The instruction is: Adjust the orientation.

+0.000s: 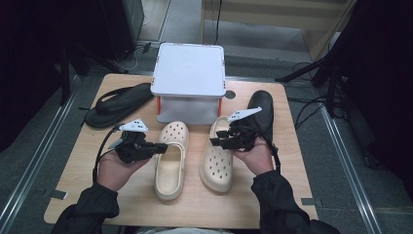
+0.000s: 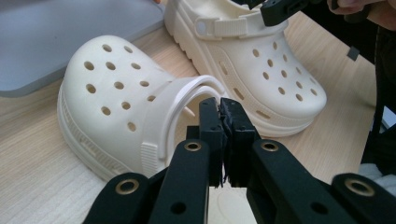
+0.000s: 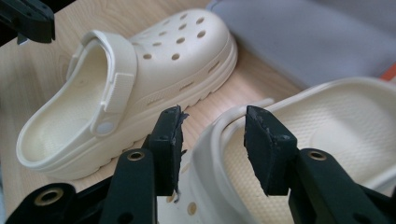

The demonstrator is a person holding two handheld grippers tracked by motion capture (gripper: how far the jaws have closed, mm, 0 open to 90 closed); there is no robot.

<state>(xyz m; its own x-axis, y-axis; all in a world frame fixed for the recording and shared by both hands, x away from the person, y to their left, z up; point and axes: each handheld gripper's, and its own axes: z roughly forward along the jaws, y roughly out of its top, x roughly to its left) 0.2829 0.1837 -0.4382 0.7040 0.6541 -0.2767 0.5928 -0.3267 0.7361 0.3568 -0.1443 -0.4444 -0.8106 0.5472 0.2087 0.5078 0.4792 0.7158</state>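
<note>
Two cream clogs lie side by side on the wooden table (image 1: 87, 161): the left clog (image 1: 170, 161) and the right clog (image 1: 219, 158). My left gripper (image 1: 158, 147) is at the left clog's opening. In the left gripper view its jaws (image 2: 223, 109) are shut, tips right at the edge of that clog's strap (image 2: 184, 95), with nothing seen between the pads. My right gripper (image 1: 216, 141) is over the right clog's heel end. In the right gripper view it (image 3: 215, 128) is open and straddles that clog's rim (image 3: 219, 126) without pressing on it.
A grey box-like stand (image 1: 189, 73) sits at the table's back, just beyond the clogs' toes. A black flip-flop (image 1: 117, 105) lies at the back left and a black shoe (image 1: 260, 112) at the back right. Bare wood lies in front of the clogs.
</note>
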